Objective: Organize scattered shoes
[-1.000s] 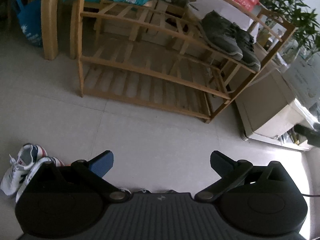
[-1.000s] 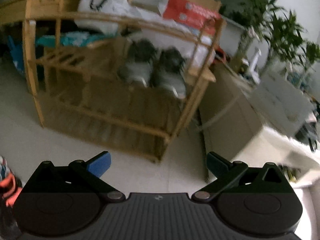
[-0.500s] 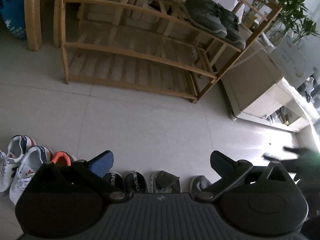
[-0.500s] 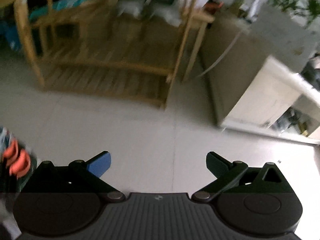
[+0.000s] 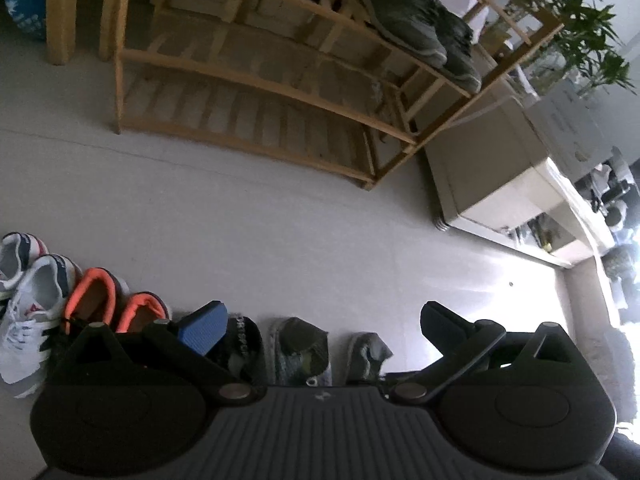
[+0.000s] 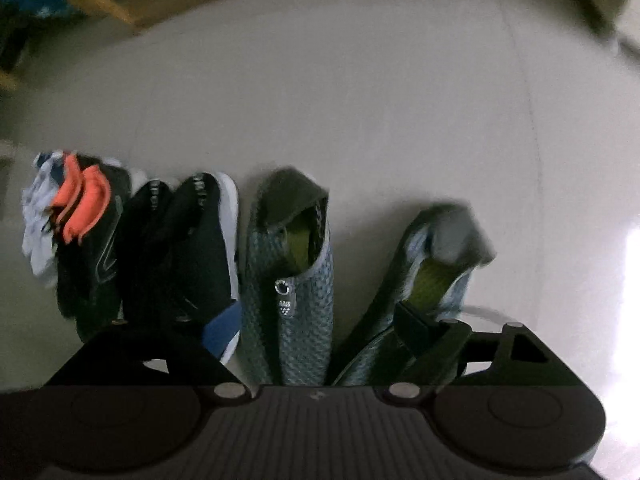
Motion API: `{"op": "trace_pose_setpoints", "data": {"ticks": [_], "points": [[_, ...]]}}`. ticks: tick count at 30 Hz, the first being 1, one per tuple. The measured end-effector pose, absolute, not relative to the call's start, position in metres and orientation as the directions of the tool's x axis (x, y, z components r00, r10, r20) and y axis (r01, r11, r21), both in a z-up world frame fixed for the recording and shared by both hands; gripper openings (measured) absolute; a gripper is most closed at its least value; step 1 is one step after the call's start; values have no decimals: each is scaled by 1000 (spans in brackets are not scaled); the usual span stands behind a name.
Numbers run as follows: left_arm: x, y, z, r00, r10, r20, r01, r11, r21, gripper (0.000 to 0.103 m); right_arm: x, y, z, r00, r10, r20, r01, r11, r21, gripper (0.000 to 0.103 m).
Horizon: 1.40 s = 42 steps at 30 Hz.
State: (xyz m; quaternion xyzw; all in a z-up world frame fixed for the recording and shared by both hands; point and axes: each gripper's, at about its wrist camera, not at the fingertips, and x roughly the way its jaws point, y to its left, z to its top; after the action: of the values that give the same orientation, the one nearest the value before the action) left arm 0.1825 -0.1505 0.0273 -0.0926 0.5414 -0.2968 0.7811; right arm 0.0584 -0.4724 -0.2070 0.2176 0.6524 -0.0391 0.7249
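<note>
A row of shoes lies on the floor. In the right wrist view two grey-green mesh shoes lie right under my open right gripper, the right one angled away. Left of them are a black pair, a black pair with orange collars and white sneakers. In the left wrist view my open, empty left gripper is above the same row: white sneakers, orange-collared shoes, a black shoe, mesh shoes. A grey pair sits on the wooden shoe rack.
A beige cabinet stands right of the rack with potted plants behind it. A blue bag and a wooden post are at the far left. Grey tiled floor lies between rack and shoes.
Both grippers have tilted down and drawn back from the rack. The row of shoes on the floor has come into view under them. Both stayed open.
</note>
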Motion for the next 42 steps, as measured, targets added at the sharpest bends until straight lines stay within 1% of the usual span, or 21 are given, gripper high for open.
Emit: {"op": "trace_pose_setpoints", "data": {"ticks": [2,4,6,8,11,14,20,21,22,23,25,27,28,29,31,32,34,35,38,40,42], "points": [[183,-152,26,231,-561,-795,362,808,-465,103,59,-477,-220,139,235,-962,381,884,271,86],[184,-153,24,227,-557,-799,361,810,-462,103,59,-482,-231,76,225,-971,418,877,236,85],[185,-156,24,216,-565,-796,362,804,-472,103,57,-483,-230,-2,216,-976,383,902,199,86],[185,-160,25,203,-576,-792,363,795,-485,103,52,-486,-219,-10,192,-981,331,927,178,90],[186,-164,27,190,-588,-786,367,785,-499,103,48,-491,-213,-16,211,-977,317,928,195,91],[183,-174,30,197,-581,-790,399,783,-477,103,37,-492,-215,-115,168,-979,264,955,133,91],[180,-178,28,167,-593,-788,381,776,-502,103,-38,-512,-228,-330,91,-939,234,972,13,91],[180,-179,29,168,-594,-787,382,775,-503,103,-49,-516,-229,-341,75,-937,237,972,-8,88],[179,-180,29,168,-595,-786,382,774,-504,103,-55,-518,-225,-306,63,-950,244,970,-15,86],[179,-181,30,168,-596,-785,382,774,-505,103,-56,-519,-221,-267,59,-962,246,969,-9,86],[178,-184,31,168,-598,-783,383,772,-507,103,-50,-516,-202,-65,77,-995,213,975,62,87],[178,-190,32,169,-597,-784,395,770,-501,103,-43,-510,-185,90,130,-987,152,978,142,89],[178,-193,32,170,-596,-785,401,769,-497,103,-40,-507,-178,148,156,-977,120,977,175,93],[178,-193,31,170,-593,-787,399,772,-495,103,-37,-504,-172,204,184,-962,87,975,205,93],[180,-192,29,172,-586,-792,390,779,-492,103,-29,-501,-165,259,289,-922,32,951,307,93],[180,-191,28,173,-583,-794,386,782,-490,103,-24,-499,-166,264,354,-897,14,929,371,94],[182,-189,26,175,-576,-799,376,789,-486,103,-16,-492,-175,231,418,-879,12,902,432,95],[183,-189,25,176,-572,-801,372,792,-484,103,-14,-489,-181,212,426,-879,15,898,439,95],[185,-186,22,179,-562,-808,358,802,-479,103,-7,-474,-191,191,380,-905,-40,924,380,96],[185,-184,19,175,-563,-807,353,802,-483,103,-7,-464,-189,276,295,-915,-122,955,271,97],[186,-184,19,174,-563,-808,355,801,-482,103,-7,-462,-182,360,275,-892,-159,960,232,97]]}}
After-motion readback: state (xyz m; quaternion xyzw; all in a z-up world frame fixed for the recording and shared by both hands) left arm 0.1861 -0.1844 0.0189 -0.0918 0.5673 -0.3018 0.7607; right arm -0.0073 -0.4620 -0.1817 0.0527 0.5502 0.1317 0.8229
